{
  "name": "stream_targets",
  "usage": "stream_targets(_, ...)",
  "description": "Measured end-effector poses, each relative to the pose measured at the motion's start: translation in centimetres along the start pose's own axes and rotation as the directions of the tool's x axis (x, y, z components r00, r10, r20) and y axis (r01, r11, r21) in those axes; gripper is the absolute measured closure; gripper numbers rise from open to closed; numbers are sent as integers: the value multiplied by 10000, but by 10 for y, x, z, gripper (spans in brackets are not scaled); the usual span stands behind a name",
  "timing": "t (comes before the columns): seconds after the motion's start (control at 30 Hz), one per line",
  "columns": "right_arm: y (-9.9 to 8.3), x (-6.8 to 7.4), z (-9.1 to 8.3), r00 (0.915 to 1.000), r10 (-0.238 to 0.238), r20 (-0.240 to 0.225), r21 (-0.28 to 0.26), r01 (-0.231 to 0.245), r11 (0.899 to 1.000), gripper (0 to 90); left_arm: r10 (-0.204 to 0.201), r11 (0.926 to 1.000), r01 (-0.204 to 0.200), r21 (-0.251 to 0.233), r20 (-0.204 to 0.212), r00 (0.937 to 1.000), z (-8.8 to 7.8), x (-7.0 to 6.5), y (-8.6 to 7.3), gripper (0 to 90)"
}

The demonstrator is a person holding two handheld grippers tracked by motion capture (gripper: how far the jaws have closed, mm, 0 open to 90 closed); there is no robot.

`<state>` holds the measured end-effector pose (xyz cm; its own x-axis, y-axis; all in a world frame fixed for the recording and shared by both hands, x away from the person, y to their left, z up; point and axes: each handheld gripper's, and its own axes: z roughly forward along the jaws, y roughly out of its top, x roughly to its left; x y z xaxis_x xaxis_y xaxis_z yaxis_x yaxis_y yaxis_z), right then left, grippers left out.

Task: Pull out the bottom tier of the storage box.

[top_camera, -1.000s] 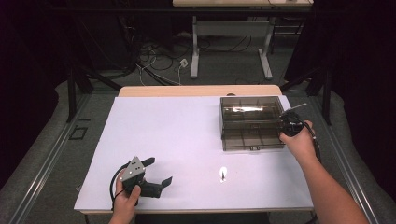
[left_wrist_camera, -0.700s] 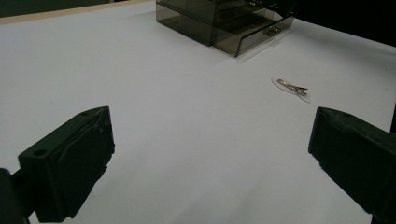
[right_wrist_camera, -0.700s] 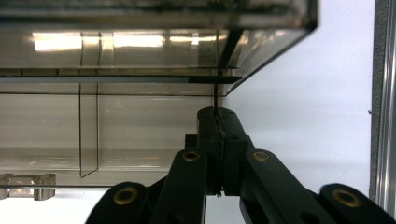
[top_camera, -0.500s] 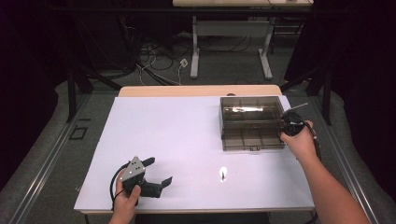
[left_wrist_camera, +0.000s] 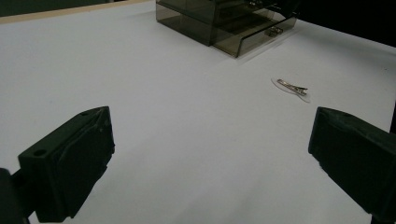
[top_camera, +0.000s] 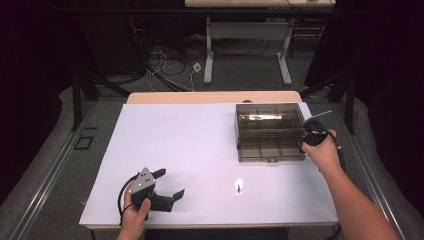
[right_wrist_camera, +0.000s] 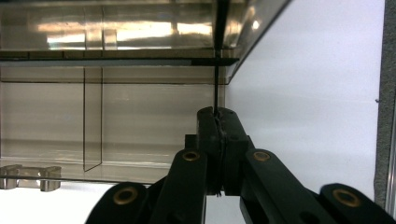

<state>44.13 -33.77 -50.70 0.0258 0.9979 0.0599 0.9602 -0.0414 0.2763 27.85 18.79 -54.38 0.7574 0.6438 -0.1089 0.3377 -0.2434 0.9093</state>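
A smoky see-through box (top_camera: 270,132) with inner dividers stands at the table's right; its front, with a small clasp, also shows in the left gripper view (left_wrist_camera: 233,23). My right gripper (top_camera: 314,136) is at the box's right front corner. Up close, its jaws (right_wrist_camera: 218,119) are pressed together, tips against a thin dark edge of the box wall (right_wrist_camera: 140,107); I cannot tell whether they pinch it. My left gripper (top_camera: 170,183) rests near the table's front left, jaws wide apart (left_wrist_camera: 212,133) with nothing between them. A small metal hair clip (top_camera: 239,186) (left_wrist_camera: 292,87) lies on the table between the two hands.
The white table top (top_camera: 190,145) stretches between the left gripper and the box. A wooden strip (top_camera: 210,97) runs along the far edge. Behind the table are desk legs (top_camera: 209,60) and cables on the floor.
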Motion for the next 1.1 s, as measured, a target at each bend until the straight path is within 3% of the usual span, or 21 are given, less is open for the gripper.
stream_targets(0.03, 1, -1, -2, 9999, -25, -159, 339, 31, 9994, 896, -2, 10000, 2, -6, -1, 10000, 0, 0, 0, 4)
stream_targets(0.07, -1, -1, 1, 9999, -39, -120, -138, 38, 9999, 896, -31, 10000, 31, -17, 5, 10000, 0, 0, 0, 4)
stream_targets(0.23, -2, -1, -2, 10000, 33, -69, 95, -32, 9999, 896, -23, 10000, 23, -6, -2, 10000, 0, 0, 0, 4)
stream_targets(0.3, -3, -2, -1, 9999, -104, -53, -83, 103, 9999, 896, -19, 10000, 19, -5, -1, 10000, 0, 0, 0, 4)
stream_targets(0.4, -4, -2, -3, 9999, -111, -82, 154, 112, 9998, 896, -14, 10000, 14, 0, -1, 10000, 0, 0, 0, 4)
stream_targets(0.53, -6, -2, -4, 9998, -55, -172, 44, 55, 10000, 896, -60, 10000, 60, 2, 11, 10000, 0, 0, 0, 4)
stream_targets(0.6, -5, -3, -6, 9998, -115, -156, 418, 121, 9991, 896, -75, 10000, 75, -3, 16, 10000, 0, 0, 0, 4)
stream_targets(0.63, -7, -4, -4, 9996, -236, -179, 64, 237, 9997, 896, -74, 10000, 74, 0, 21, 10000, 0, 0, 0, 5)
stream_targets(0.77, -8, -3, -6, 9996, -171, -231, 253, 177, 9995, 896, -121, 9999, 121, 1, 23, 9999, 1, -1, 0, 5)
stream_targets(0.8, -7, -3, -8, 9995, -216, -224, 520, 228, 9984, 896, -97, 10000, 97, 0, 13, 10000, 1, -1, 0, 4)
stream_targets(0.83, -9, -2, -6, 9996, -194, -193, 179, 198, 9996, 896, -98, 10000, 98, -6, 10, 10000, 1, -1, 0, 4)
stream_targets(0.87, -9, -2, -7, 9997, -39, -221, 255, 45, 9997, 895, -93, 10000, 93, -5, 4, 10000, 1, -1, 0, 4)
stream_targets(1.0, -10, -3, -8, 9994, -285, -204, 304, 291, 9991, 895, -86, 10000, 86, 3, 4, 10000, 1, -1, 0, 4)
stream_targets(1.1, -11, -3, -8, 9995, -187, -264, 171, 192, 9997, 894, -79, 10000, 79, 2, 3, 10000, 1, -1, 0, 4)
